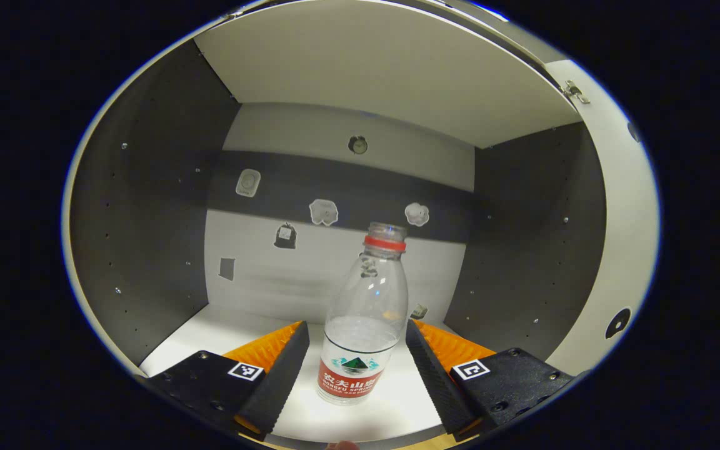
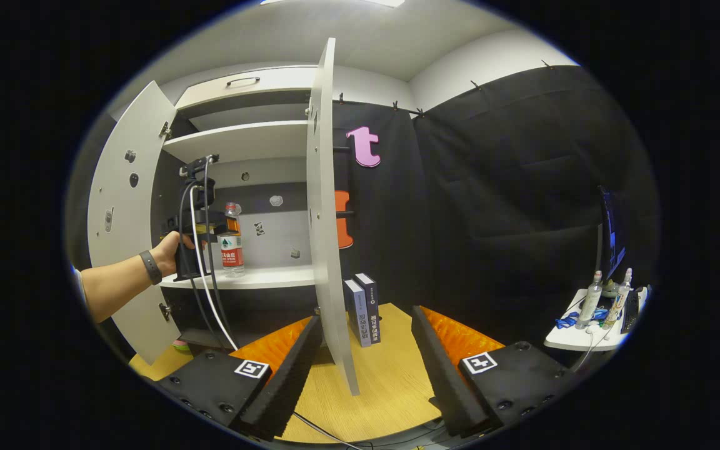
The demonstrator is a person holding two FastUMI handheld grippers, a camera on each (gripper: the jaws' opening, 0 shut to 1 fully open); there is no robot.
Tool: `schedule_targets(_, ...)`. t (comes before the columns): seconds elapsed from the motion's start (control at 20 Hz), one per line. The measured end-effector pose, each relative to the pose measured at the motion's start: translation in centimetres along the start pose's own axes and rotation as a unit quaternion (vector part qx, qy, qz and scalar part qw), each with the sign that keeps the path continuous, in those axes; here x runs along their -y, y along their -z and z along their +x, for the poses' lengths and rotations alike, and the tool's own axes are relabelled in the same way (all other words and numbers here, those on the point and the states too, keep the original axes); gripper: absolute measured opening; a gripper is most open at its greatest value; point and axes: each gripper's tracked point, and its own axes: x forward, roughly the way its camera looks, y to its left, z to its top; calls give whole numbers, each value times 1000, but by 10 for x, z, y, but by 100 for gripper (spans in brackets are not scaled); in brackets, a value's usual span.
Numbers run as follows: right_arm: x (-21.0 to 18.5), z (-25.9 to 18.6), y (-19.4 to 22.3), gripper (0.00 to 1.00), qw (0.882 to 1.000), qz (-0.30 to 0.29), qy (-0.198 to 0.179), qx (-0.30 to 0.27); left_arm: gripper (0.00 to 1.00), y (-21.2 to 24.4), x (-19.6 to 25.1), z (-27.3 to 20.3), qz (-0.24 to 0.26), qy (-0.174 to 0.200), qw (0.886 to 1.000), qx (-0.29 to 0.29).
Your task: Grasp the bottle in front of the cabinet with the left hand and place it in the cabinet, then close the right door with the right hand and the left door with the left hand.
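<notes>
Your left gripper is inside the cabinet. The near edge of the white shelf is cut off at the bottom of the left gripper view, and so are the backs of your fingers. The small stickers on the far wall are too blurry to make out.

The bottle stands upright on the shelf, right between your two fingers. It has no cap, just a red ring at the neck, and a little water in it. You can see a gap on each side of the bottle, so your left jaws are spread apart and not squeezing it.

In the right gripper view, your hand holds the left gripper up at the shelf, just left of the bottle. Part of the cabinet inside is hidden behind the right door, which stands open, edge-on to you. The left door is open too.

Your right gripper is low over the wooden table, its jaws wide apart with nothing in them. The right door's bottom edge sits between your fingers, not touching them.
</notes>
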Motion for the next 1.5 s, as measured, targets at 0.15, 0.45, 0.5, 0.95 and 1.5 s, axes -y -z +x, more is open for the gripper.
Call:
schedule_targets(0.15,-3,-1,1,96,1000,0,-7,-4,94,-27,3,-32,4,7,999,35)
schedule_targets(0.45,-20,2,-10,96,999,-2,-40,2,95,-65,5,-119,-2,24,995,95)
schedule_targets(0.5,-24,4,-13,96,999,-1,-49,4,94,-66,5,-133,-3,23,995,98)
schedule_targets(0.95,-76,12,-18,90,992,7,-127,3,94,-31,-45,-256,14,-58,991,118)
schedule_targets(1.5,-100,14,-2,96,987,16,-162,-14,97,73,-54,-329,26,-89,992,80)
